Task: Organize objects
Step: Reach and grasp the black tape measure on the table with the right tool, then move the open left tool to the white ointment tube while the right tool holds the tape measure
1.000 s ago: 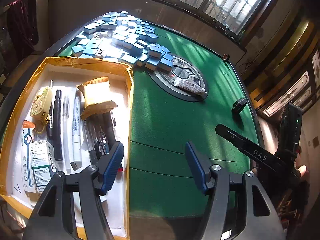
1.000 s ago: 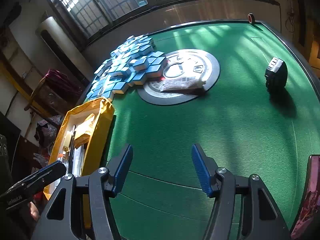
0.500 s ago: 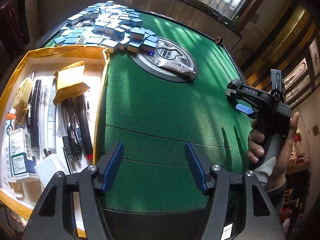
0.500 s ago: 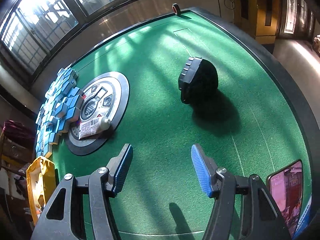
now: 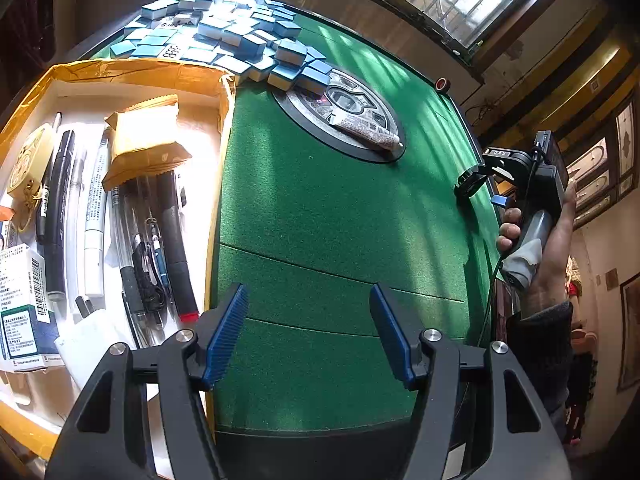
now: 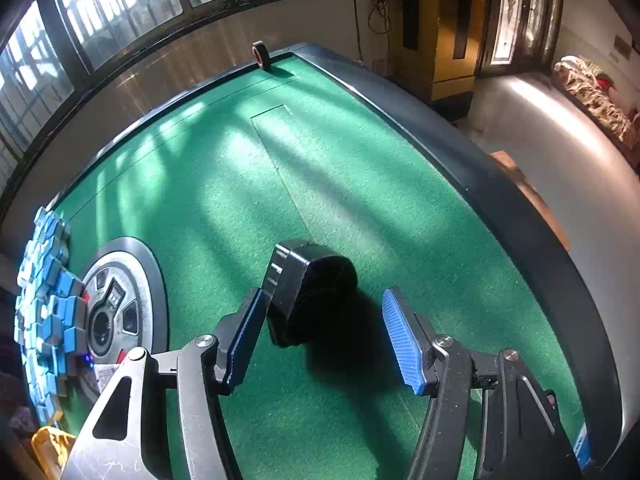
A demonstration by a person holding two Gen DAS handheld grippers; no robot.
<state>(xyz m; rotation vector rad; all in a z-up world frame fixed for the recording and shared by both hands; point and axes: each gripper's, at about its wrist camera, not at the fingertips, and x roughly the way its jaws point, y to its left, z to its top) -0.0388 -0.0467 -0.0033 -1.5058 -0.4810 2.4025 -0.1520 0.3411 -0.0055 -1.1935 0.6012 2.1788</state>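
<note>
Black puck-shaped device (image 6: 310,292) stands on edge on the green counter (image 6: 224,184), between the right tool (image 6: 324,336) fingers, ribbed face at 9 o'clock beside the left pad, clear of the right pad. No legible label. Right tool spread wide, gripping nothing. Left tool (image 5: 308,332) released, empty, yellow-rimmed tray (image 5: 120,70) at 9 o'clock.

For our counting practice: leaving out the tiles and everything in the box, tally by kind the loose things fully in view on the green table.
Printed tube: 1
Black device: 1
Tape roll: 1
Total: 3
</note>
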